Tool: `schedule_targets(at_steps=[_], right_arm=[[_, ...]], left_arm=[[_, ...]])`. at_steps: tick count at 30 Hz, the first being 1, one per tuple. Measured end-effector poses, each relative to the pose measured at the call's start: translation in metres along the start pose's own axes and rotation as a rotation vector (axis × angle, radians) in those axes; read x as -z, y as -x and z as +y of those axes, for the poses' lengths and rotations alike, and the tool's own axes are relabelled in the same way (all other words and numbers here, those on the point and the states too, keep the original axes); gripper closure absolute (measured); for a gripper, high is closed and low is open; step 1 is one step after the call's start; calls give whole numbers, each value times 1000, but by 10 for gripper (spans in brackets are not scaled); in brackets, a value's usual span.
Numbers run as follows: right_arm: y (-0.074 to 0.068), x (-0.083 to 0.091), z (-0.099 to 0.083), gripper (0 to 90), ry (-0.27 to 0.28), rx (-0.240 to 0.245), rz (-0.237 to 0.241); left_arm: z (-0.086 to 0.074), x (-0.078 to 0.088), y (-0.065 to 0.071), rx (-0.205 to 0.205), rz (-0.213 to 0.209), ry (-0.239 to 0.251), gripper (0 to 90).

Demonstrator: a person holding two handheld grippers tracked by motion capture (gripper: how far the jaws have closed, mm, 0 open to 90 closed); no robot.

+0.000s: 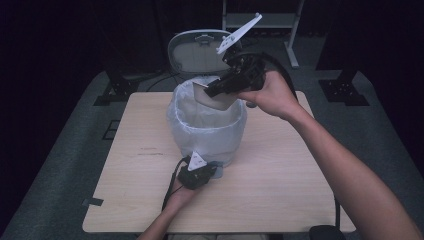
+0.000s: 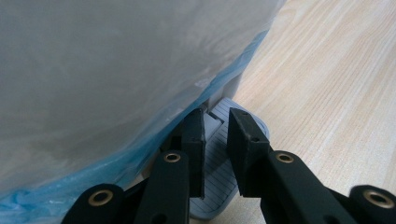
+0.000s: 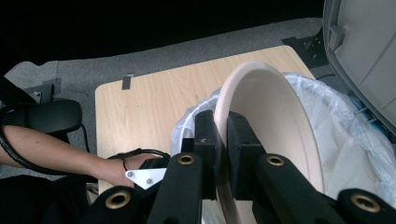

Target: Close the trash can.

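Observation:
A pedal bin lined with a pale plastic bag (image 1: 206,120) stands on the wooden table (image 1: 280,175), its grey lid (image 1: 197,50) raised. My right gripper (image 1: 212,90) is shut on the rim of a beige paper plate (image 1: 217,100), which is tilted over the bin's mouth. In the right gripper view, the jaws (image 3: 222,123) pinch the plate's edge (image 3: 275,116) above the bag (image 3: 345,140). My left gripper (image 1: 212,172) is low at the bin's front. Its nearly closed jaws (image 2: 217,121) rest on the grey ribbed pedal (image 2: 215,158), with nothing between them.
The bag (image 2: 116,70) bulges over the bin's side close to the left jaws. Bare tabletop lies to the left and right of the bin. Dark stand feet (image 1: 345,92) sit on the grey carpet beyond the table.

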State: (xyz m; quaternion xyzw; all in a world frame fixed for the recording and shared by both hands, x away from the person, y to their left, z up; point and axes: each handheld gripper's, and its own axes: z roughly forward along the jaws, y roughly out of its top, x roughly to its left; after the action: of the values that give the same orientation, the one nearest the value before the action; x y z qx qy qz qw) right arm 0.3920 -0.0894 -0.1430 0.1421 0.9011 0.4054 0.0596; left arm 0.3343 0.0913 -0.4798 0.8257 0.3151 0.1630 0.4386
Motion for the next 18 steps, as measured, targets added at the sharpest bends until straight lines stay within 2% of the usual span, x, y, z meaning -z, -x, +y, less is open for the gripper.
schedule_targets(at_steps=[18], right_arm=[[9,-24,1,833,-29,-4,3]], left_arm=[[0,0,0,0,-1,0,769]])
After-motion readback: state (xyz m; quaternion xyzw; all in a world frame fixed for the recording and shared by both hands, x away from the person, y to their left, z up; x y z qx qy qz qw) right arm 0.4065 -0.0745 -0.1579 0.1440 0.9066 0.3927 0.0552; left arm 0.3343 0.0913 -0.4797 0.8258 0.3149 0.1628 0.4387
